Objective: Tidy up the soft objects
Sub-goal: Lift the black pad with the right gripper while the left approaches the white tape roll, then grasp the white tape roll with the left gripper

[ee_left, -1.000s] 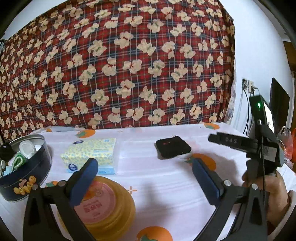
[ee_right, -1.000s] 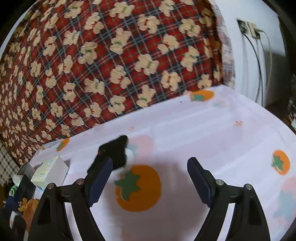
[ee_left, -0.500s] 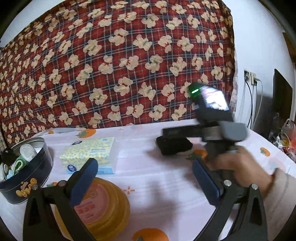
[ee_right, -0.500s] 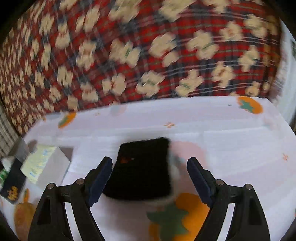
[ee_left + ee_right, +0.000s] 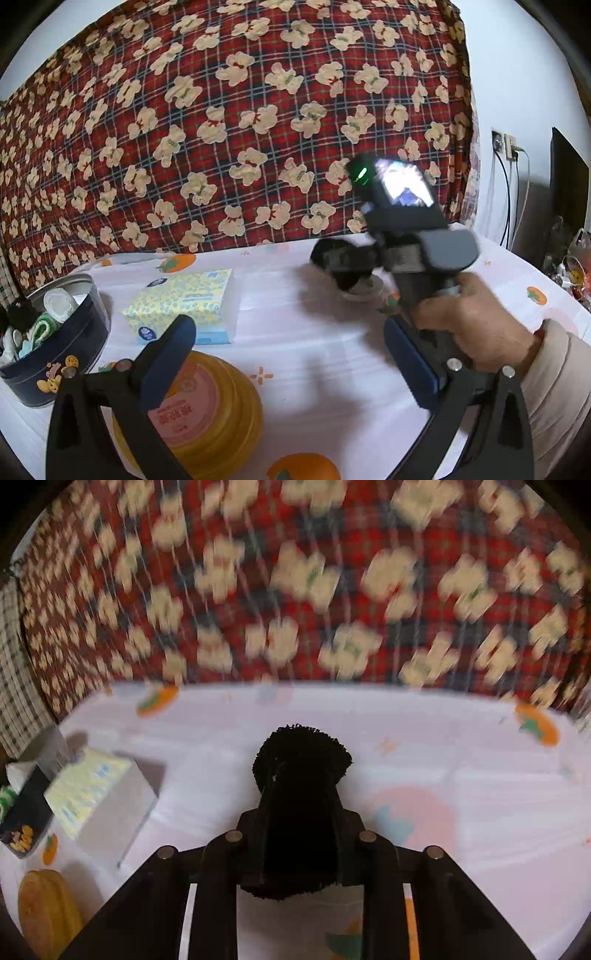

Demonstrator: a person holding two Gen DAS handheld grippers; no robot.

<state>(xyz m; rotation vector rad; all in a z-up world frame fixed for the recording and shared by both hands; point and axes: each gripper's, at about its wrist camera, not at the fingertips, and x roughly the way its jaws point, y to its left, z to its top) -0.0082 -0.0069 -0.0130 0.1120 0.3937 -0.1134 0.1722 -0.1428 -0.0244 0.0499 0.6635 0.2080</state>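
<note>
a white persimmon-print table (image 5: pixel 317 354) is standing before a red bear-plaid cloth (image 5: pixel 236 122). one tissue pack (image 5: pixel 188 302), one tin (image 5: pixel 55 343) and one yellow lid (image 5: pixel 207 410) are sitting there. the right tongs (image 5: pixel 299 834) are squeezing the one black fuzzy pad (image 5: pixel 301 775) just above the table; the left tongs (image 5: pixel 288 354) are gaping, holding nothing.

The pink label on the yellow lid (image 5: pixel 192 402) carries red Chinese characters, too small and tilted to read; no other writing is legible.
</note>
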